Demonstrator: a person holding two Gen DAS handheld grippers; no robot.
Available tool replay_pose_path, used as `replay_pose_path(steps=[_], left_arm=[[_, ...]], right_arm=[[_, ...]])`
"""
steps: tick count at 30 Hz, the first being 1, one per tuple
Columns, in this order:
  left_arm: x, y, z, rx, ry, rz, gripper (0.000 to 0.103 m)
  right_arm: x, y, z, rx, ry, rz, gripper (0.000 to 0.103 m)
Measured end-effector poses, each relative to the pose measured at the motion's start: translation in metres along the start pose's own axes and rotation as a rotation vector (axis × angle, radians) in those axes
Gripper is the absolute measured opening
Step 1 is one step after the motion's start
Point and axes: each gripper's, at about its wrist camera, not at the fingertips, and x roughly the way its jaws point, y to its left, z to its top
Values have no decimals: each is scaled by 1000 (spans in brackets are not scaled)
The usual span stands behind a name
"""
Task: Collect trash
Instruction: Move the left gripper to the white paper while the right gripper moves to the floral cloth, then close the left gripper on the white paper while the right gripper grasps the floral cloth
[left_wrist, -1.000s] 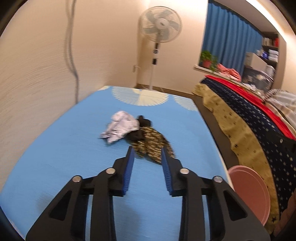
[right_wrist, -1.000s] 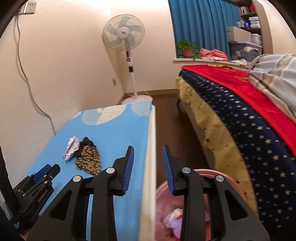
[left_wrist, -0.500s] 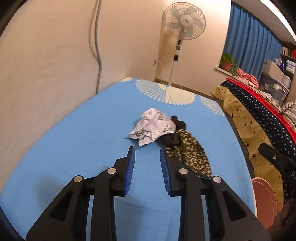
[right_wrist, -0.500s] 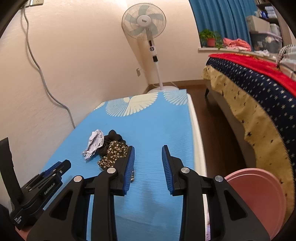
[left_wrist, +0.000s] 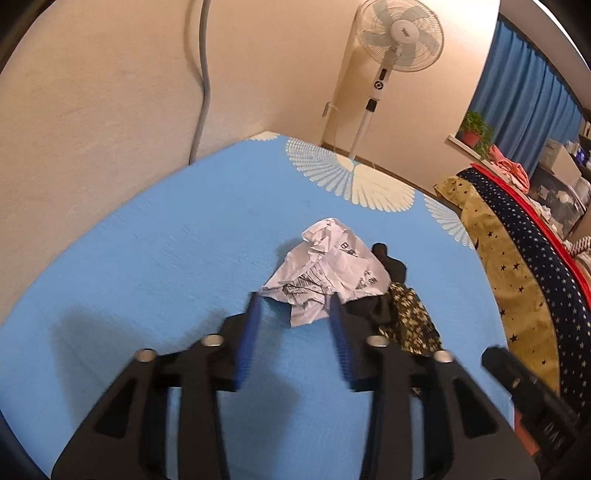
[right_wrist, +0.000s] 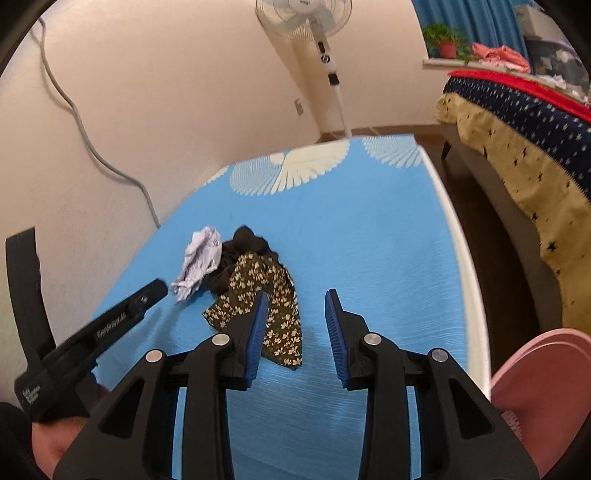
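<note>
The crumpled paper (left_wrist: 328, 269) lies on the blue-covered desk (left_wrist: 147, 258), toward its left side, touching a dark patterned cloth (left_wrist: 410, 321) on its right. In the left wrist view the left claw (left_wrist: 293, 306) has its jaws opening, the near edge of the paper lying between the blue pads (left_wrist: 251, 332) without either pad pressing on it; the fingers are blurred. The right wrist view shows the same paper (right_wrist: 197, 262) smaller and farther off, with the left claw's finger tip (right_wrist: 147, 291) just beside its near left corner. That view alone shows the full length of the cloth (right_wrist: 262, 306), running near-right from a black bunched end by the paper. The right claw (right_wrist: 295, 314) is open and holds nothing; its left pad overlaps the cloth in the picture, but contact cannot be told. A pink bin (right_wrist: 543, 384) stands off the desk's right edge at the near right, seen only in the right wrist view; in the left wrist view only a reddish sliver shows there behind the right claw's finger (left_wrist: 524, 387). Both views show a standing fan (left_wrist: 395, 37) beyond the far end of the desk and a bed (right_wrist: 517, 122) to the right.
</note>
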Motion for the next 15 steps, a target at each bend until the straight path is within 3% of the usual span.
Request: replay_pose_path(steps=[11, 15], left_arm=[[31, 9, 3, -119, 95, -37, 48], [36, 9, 2, -121, 114, -49, 48]], right_arm=[[29, 5, -10, -20, 112, -13, 33], [33, 5, -12, -27, 139, -20, 22]])
